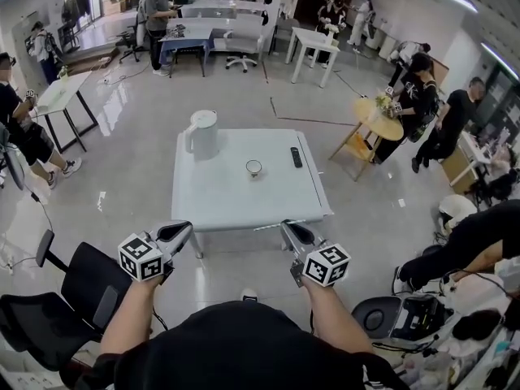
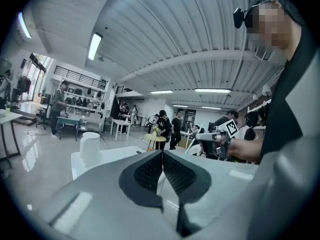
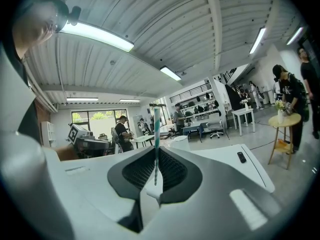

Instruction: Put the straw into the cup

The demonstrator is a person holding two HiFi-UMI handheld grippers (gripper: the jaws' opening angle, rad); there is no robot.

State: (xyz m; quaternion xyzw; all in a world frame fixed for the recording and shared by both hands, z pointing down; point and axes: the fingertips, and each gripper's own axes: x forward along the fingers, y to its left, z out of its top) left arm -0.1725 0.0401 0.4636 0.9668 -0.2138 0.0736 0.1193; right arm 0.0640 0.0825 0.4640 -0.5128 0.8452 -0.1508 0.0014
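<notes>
A small round cup (image 1: pixel 253 167) stands near the middle of the white table (image 1: pixel 211 201). My right gripper (image 1: pixel 289 231) hovers at the table's near edge, well short of the cup. It is shut on a thin teal-and-white straw (image 3: pixel 156 134), which stands upright between the pads of the right gripper (image 3: pixel 156 153). My left gripper (image 1: pixel 182 234) hangs just off the near left corner. In the left gripper view the left gripper (image 2: pixel 162 155) has its jaws pressed together with nothing between them. Neither gripper view shows the cup.
A white jug (image 1: pixel 202 133) stands at the table's far left corner and a black remote (image 1: pixel 296 157) lies to the right of the cup. Black office chairs (image 1: pixel 77 295) flank me. A round yellow side table (image 1: pixel 375 120) and several people stand beyond.
</notes>
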